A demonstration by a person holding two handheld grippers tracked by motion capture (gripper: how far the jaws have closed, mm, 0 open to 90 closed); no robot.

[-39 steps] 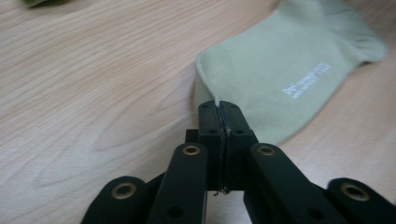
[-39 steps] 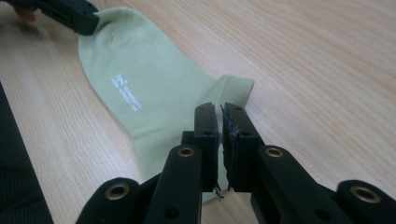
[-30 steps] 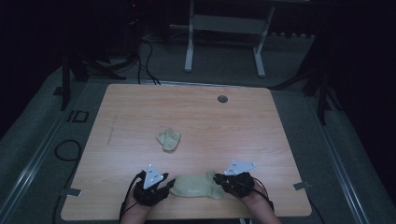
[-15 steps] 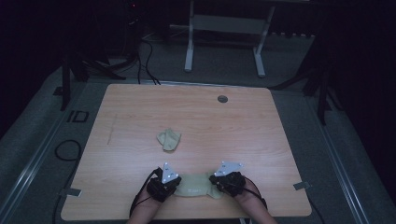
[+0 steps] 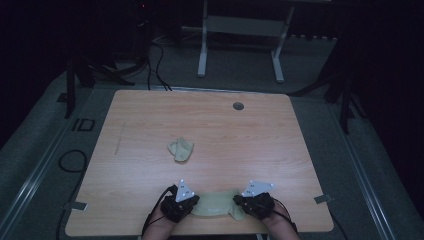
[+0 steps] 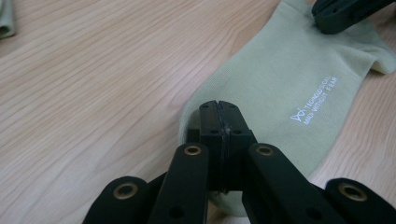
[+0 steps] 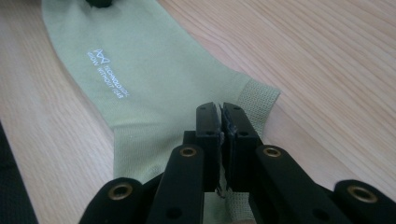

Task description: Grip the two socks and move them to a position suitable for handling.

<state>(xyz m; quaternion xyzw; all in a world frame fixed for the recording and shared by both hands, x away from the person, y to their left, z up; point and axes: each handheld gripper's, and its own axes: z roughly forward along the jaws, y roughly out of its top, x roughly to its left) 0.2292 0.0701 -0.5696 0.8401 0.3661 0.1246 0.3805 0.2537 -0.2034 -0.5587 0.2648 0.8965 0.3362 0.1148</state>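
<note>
A pale green sock (image 5: 216,206) is seen laid flat at the near edge of the wooden table (image 5: 280,150), stretched between two hand-held grippers. At its left end, the left gripper (image 5: 194,205) is clenched on the fabric, jaws pressed together. Its right end is pinched by the right gripper (image 5: 239,204), likewise clamped shut. A second, crumpled sock (image 5: 180,149) is seen farther back, well apart.

Crumpled sock (image 5: 180,149) lying mid-table ahead of me; round grommet (image 5: 238,106) sitting near far edge; metal stand (image 5: 240,47) standing beyond wooden table (image 5: 150,125).
</note>
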